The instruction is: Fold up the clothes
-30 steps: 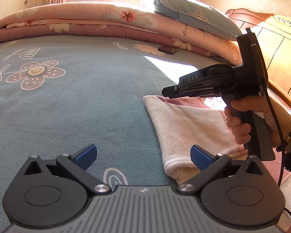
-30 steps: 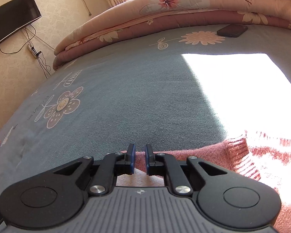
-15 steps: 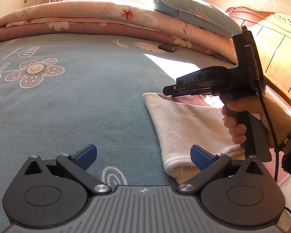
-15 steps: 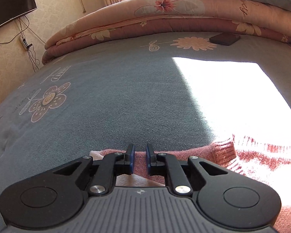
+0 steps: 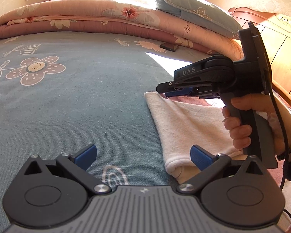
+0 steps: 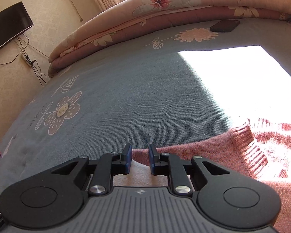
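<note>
Claws: left claw [image 5: 143, 155] wide apart, right claw [image 6: 139, 156] slightly apart w/ nothing gripped; one pink sweater [image 6: 213, 147], one phone [image 5: 169, 47].

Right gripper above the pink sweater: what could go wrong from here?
1. The right gripper has just been opening with nothing between the pads; the pink sweater edge lies below and may spring out of its fold.
2. The left gripper is open beside the cream fold, not pinning it.

Bed [image 5: 87, 104] covered by a blue-grey floral sheet. A folded pink quilt [image 5: 87, 17], a dark phone [image 5: 169, 47] and a pink-and-cream garment [image 5: 186, 124] lie directly on it.
</note>
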### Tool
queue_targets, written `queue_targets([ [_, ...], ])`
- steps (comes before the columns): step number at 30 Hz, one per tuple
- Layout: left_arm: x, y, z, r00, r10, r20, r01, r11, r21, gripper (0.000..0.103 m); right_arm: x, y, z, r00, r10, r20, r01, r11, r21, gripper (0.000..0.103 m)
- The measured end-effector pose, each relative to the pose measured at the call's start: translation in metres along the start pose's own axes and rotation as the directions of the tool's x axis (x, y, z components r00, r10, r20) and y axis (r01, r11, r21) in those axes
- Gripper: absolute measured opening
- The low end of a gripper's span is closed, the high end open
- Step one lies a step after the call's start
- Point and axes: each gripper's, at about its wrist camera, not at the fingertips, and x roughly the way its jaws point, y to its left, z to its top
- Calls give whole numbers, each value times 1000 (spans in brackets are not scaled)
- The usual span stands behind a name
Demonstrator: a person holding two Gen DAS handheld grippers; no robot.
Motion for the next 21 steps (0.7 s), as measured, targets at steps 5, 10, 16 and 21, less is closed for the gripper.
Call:
queue_targets([
  [5,2,-2,-1,1000,1,-8,-1,1000,11,102,11,4,-3,1000,-4,-15,4,1000,-1,21],
  [10,2,-1,-1,1000,-1,-7,1,1000,8,102,7,-3,4,999,20,26,-21,999,45,23],
  [16,1,-1,-1,1000,-9,0,9,1000,-1,102,-13,-8,5,997,-73,18,73,997,12,28],
  [21,2,-2,-1,1000,-3,-4,3,1000,3,102,-1,-19,0,993,-119,-1,119,993,23,28],
])
